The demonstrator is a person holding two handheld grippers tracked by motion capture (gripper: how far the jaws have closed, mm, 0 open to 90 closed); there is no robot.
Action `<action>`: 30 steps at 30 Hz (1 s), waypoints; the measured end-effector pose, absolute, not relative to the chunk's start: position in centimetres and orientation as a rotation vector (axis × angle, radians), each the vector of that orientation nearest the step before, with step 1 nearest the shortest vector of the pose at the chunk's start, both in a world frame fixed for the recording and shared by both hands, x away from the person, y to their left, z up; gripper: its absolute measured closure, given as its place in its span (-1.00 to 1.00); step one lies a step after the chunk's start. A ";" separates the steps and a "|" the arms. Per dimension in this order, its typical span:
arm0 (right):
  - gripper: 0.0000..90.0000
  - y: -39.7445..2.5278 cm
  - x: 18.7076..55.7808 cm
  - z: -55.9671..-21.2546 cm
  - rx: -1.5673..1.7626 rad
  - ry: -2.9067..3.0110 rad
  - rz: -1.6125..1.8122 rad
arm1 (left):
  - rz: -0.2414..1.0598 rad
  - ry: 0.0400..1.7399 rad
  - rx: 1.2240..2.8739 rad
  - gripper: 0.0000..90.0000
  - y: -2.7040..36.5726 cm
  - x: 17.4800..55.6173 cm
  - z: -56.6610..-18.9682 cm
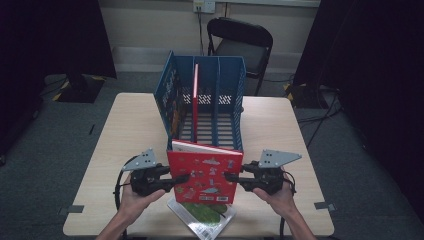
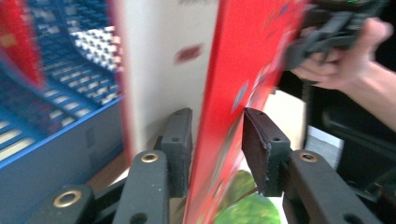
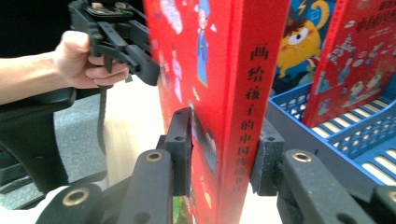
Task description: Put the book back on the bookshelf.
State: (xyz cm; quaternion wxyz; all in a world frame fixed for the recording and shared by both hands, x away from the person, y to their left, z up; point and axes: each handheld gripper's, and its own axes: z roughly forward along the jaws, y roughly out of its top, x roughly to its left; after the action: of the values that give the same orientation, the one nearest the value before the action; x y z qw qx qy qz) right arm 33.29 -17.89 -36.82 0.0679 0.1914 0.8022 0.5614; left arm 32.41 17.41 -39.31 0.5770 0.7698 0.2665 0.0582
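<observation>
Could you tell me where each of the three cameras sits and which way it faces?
High view: above the person's side, looking forward and down on the table; both forearms show.
Left gripper view: rides the left gripper, looking along its jaws at the red book.
Right gripper view: rides the right gripper, facing that book's spine.
Shared: both gripper views show the book and the blue rack.

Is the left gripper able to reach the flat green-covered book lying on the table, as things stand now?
Probably not yet: the left gripper is closed on the upright red picture book, which stands over the green-covered book and blocks it.
</observation>
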 end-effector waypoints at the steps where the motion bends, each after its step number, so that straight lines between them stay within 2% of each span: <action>1: 0.48 -17.9 33.2 -36.9 0.573 2.418 1.693 | 0.144 0.638 1.801 0.40 17.7 32.4 -39.6; 4: 0.52 -17.9 33.1 -36.9 0.573 2.418 1.701 | 0.134 0.671 1.801 0.26 18.2 32.6 -40.0; 7: 0.54 -17.5 32.8 -37.0 0.555 2.441 1.697 | 0.216 0.757 1.823 0.02 18.3 33.0 -40.6; 10: 0.57 -17.2 32.8 -37.1 0.539 2.457 1.706 | 0.227 0.782 1.840 -0.03 18.1 33.3 -41.0; 11: 0.58 -16.7 32.6 -37.3 0.522 2.472 1.697 | 0.201 0.777 1.843 -0.12 17.8 33.5 -41.1; 13: 0.57 -16.2 32.4 -37.4 0.511 2.473 1.673 | 0.177 0.780 1.852 -0.19 17.6 33.7 -41.2; 19: 0.51 -16.0 32.6 -37.8 0.532 2.471 1.715 | 0.138 0.802 1.875 -0.14 17.0 33.7 -41.6; 21: 0.44 -15.9 32.6 -37.9 0.532 2.470 1.711 | 0.103 0.797 1.883 -0.08 16.9 33.9 -41.8; 23: 0.41 -15.8 32.7 -38.1 0.537 2.464 1.710 | 0.096 0.778 1.900 0.07 16.8 34.0 -41.9; 24: 0.39 -15.7 32.7 -38.2 0.544 2.461 1.712 | 0.097 0.776 1.902 0.07 16.8 34.0 -41.9; 30: 0.48 -15.3 32.8 -38.4 0.571 2.434 1.713 | 0.090 0.765 1.908 0.11 16.9 34.3 -41.9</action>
State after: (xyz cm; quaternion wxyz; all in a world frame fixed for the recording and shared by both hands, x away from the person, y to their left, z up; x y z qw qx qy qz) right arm 32.80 -15.29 -38.43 0.0554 0.1882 0.8019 0.5644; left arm 34.29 16.94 -41.87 0.5159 0.7943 0.3187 0.0375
